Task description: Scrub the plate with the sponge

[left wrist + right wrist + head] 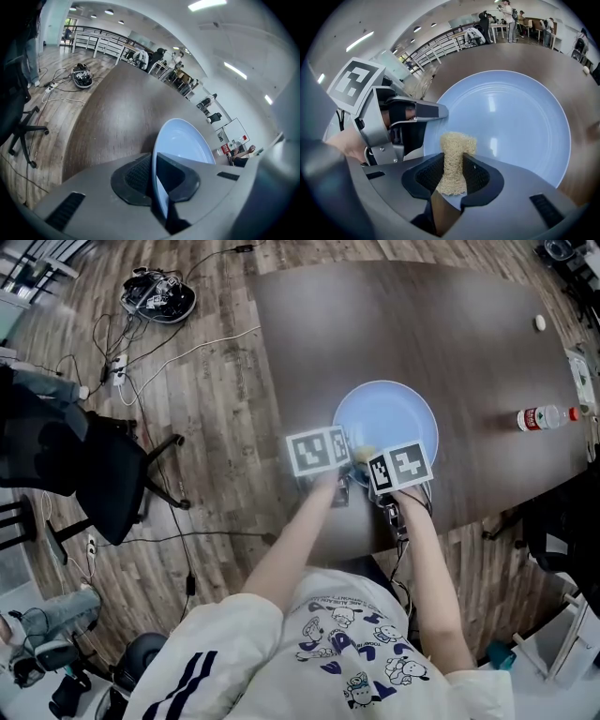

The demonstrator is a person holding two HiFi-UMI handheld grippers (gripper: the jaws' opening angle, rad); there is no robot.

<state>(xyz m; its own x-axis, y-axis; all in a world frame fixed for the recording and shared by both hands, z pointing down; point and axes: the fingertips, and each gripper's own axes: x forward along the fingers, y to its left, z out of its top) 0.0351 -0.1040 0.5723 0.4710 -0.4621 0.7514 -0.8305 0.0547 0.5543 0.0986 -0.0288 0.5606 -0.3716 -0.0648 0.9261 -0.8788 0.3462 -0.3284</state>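
Head view, forearms extended, left gripper on plate, right gripper clamping sponge

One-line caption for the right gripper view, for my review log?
Right gripper pinches the sponge at the plate while the left gripper clamps the plate's rim.

A: Left side?
B: Clamping the pale blue round plate's rim at 7 o'clock, seen from the head view, with the grey two-jaw left gripper, angled down, bare left forearm stretched forward.
A: And right?
B: Pinching a beige fibrous sponge in the grey right gripper, tilted steeply down near 6 o'clock, just beside the left.
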